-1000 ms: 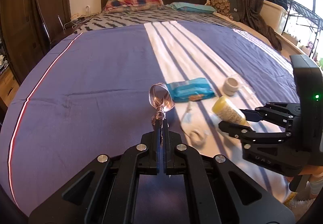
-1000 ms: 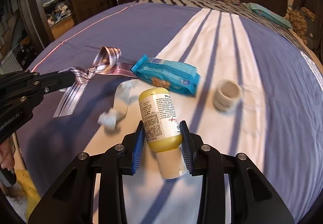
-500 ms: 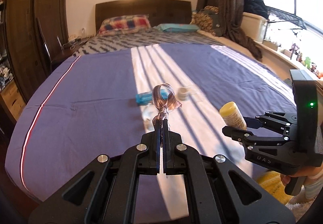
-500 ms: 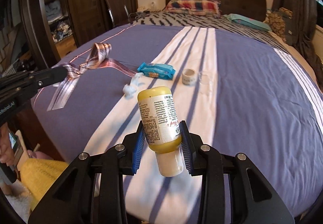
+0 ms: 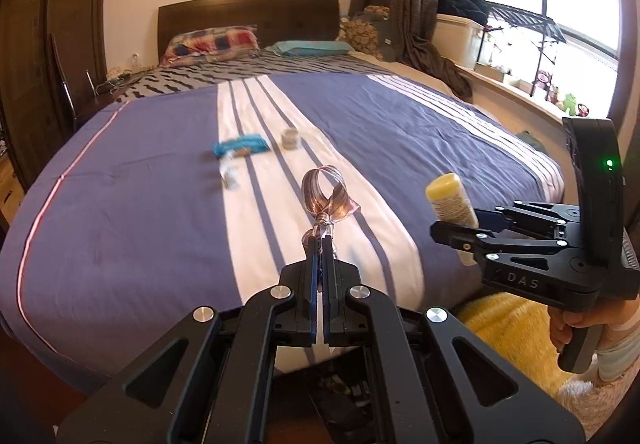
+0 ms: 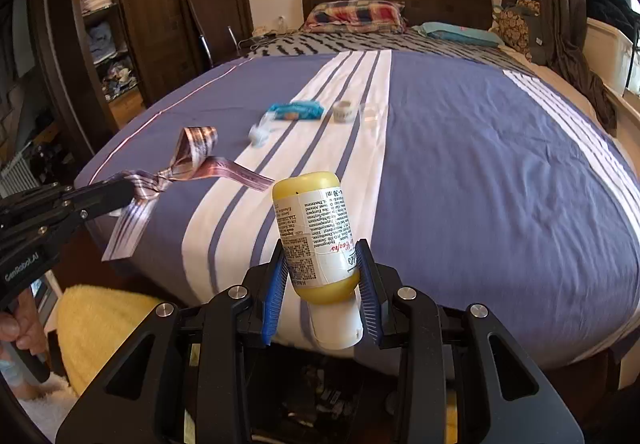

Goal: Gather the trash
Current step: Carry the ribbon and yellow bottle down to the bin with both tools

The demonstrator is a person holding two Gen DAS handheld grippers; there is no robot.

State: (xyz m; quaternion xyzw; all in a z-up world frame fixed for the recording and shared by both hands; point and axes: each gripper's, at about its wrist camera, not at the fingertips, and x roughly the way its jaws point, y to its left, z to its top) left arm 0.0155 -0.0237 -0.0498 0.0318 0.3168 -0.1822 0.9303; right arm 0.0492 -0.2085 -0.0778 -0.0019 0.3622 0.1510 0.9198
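L gripper (image 5: 320, 240) clamped on ribbon (image 5: 326, 196); R gripper (image 6: 322, 276) clamped on yellow bottle (image 6: 316, 232), both held off bed's foot edge. Wrapper (image 5: 240, 146), tissue (image 5: 230, 178), small pot (image 5: 291, 138) remain on bedspread (image 5: 120, 184). Risk: bottle gripped near cap, tilted, could slip out; ribbon tail may snag.

1. The left claw (image 5: 320, 244) is pinched tight, its two fingers almost touching, with a ribbon (image 5: 326, 196) clamped at the tips.
2. The right claw (image 6: 322, 276) grips a yellow bottle (image 6: 316, 232) between its blue pads, bottle tilted, cap toward the camera.
3. Both claws are held level above the near edge of the bed, side by side and apart, each handle gripped in a hand.
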